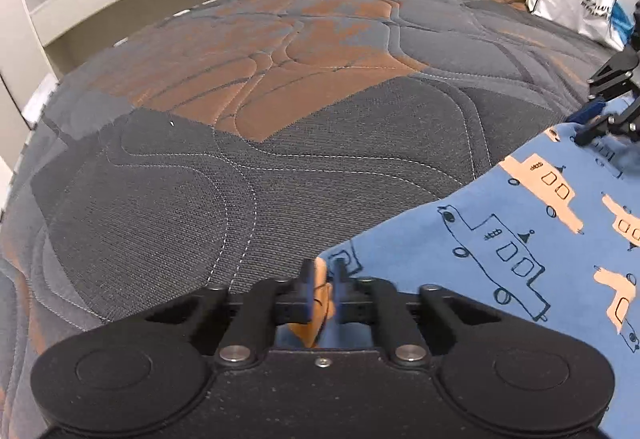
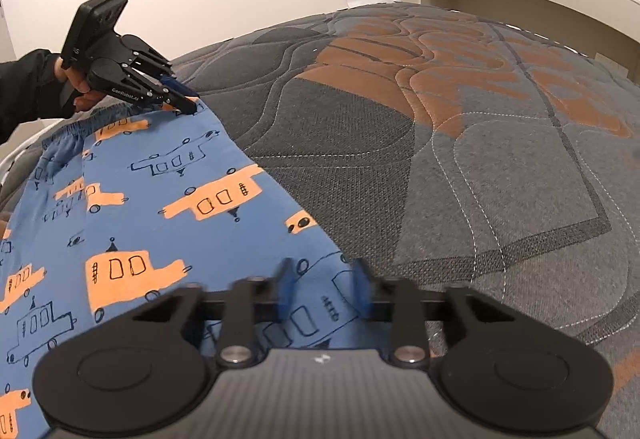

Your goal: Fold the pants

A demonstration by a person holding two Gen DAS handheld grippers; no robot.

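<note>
Blue cotton-type knit, printed with orange and outlined cars: the pants lie flat on the quilted grey-and-orange bedspread, at its near edge. You hold both grippers on the same long side edge of the pants, the edge facing the open bedspread. Left gripper: jaws nearly together, pinching a fold of blue and orange cloth at the waistband corner; the gathered elastic waist shows beside it in the right wrist view. Right gripper: blue pads stand apart with cloth between them, slightly blurred, so you cannot tell whether they press on it yet. Handling judgement: light, limp, no stiffness; it will sag between two grip points and drag on the textured quilt, so take hems and edges, both layers at once. Long axis runs from the waistband at the left gripper toward the right gripper; leg ends are out of view.
</note>
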